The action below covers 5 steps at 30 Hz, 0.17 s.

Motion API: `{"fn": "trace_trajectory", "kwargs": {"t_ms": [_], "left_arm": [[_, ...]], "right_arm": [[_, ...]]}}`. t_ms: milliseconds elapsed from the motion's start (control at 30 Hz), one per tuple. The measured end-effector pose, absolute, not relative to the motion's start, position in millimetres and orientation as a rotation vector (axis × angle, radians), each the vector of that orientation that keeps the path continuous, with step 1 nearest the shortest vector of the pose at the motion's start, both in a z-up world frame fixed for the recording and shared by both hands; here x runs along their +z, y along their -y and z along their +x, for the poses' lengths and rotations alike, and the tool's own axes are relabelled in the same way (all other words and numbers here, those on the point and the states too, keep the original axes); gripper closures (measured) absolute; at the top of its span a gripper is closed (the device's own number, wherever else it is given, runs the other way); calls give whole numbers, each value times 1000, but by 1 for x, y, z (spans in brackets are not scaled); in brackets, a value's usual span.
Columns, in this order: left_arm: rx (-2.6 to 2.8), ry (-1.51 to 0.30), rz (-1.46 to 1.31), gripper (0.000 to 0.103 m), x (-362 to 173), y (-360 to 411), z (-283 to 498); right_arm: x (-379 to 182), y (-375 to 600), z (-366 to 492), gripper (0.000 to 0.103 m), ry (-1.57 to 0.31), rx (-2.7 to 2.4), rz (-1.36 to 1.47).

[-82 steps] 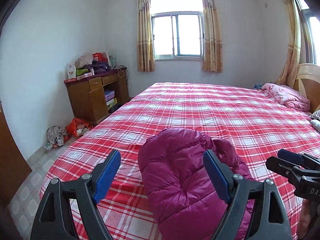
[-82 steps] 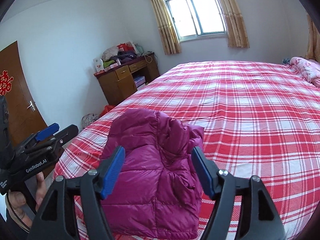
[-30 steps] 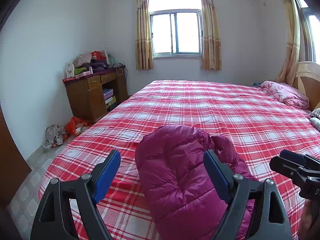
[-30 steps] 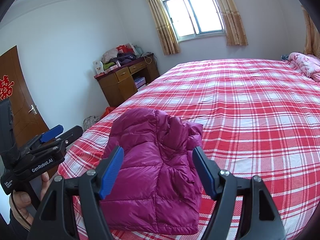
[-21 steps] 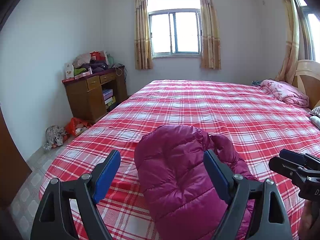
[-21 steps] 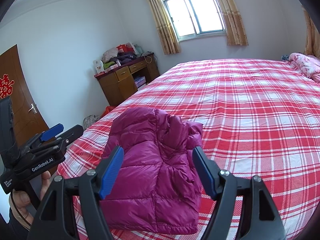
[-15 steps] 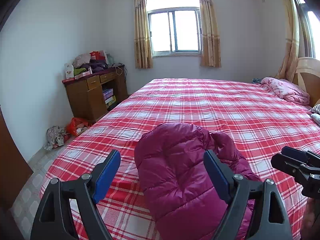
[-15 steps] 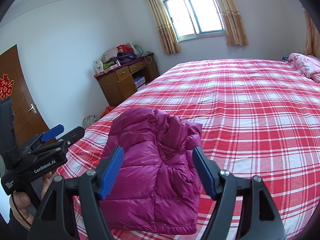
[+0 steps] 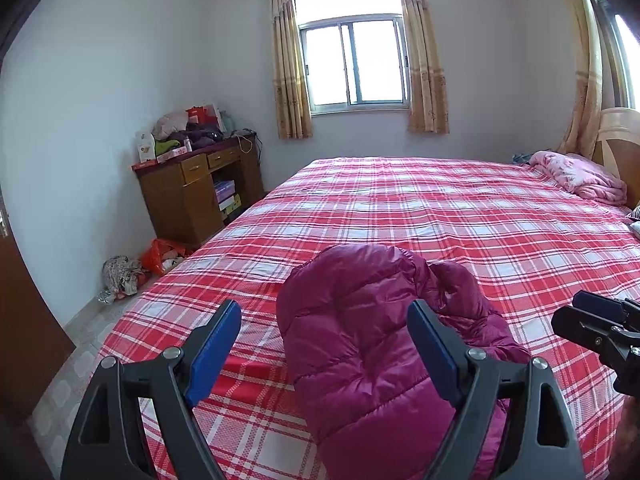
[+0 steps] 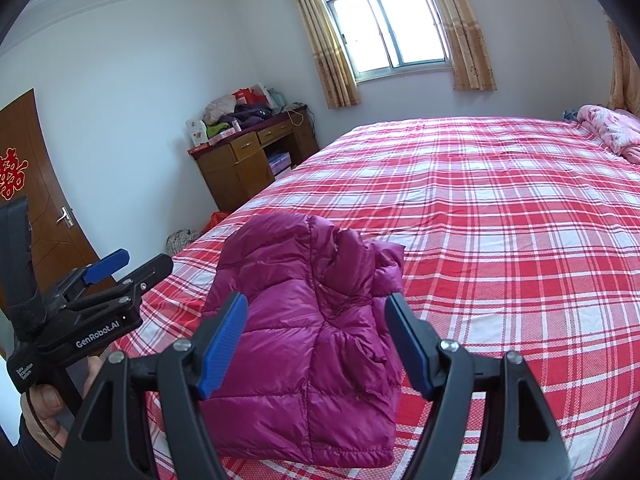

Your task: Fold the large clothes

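Right wrist view puts the right gripper (image 10: 316, 336) nearest, its blue pads spread apart with nothing between them, held above the near edge of the magenta puffer jacket (image 10: 308, 344). At the left of that view the left gripper (image 10: 124, 264) hangs off the side of the bed, a hand (image 10: 44, 404) round its handle; in its own camera the left gripper (image 9: 324, 352) shows its jaws wide apart too, clamped on nothing, with the jacket (image 9: 376, 352) lying beyond and below the pads.

The jacket sits near the foot corner of the bed (image 10: 500, 240), on the red plaid sheet. It is already a compact bundle: quilted panels doubled over, a squared lower edge, no sleeve trailing out. A lumpy gather, perhaps hood or collar, stands up along the far right side.

By the look of it the folding is done or nearly so, and both tools have let go. What could remain is pressing that raised lump flat or squaring the pile.

Farther off, a pink blanket (image 10: 608, 128) lies bunched by the headboard, and a cluttered wooden desk (image 10: 248, 160) stands against the wall under the curtained window (image 10: 384, 28).
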<state>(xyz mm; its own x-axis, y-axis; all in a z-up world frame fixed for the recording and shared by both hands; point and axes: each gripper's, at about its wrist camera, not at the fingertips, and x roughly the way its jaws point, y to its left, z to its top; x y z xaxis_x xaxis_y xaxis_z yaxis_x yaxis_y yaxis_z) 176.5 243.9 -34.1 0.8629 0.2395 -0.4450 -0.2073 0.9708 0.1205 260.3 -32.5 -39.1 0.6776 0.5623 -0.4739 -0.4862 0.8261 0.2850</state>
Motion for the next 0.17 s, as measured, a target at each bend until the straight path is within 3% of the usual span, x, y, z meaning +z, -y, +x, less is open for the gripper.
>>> {"fn": "trace_trajectory", "kwargs": {"t_ms": [167], "left_arm": [[227, -460, 70, 18, -32, -242, 176]], "right_arm": [[-42, 35, 260, 29, -581, 590, 143]]}}
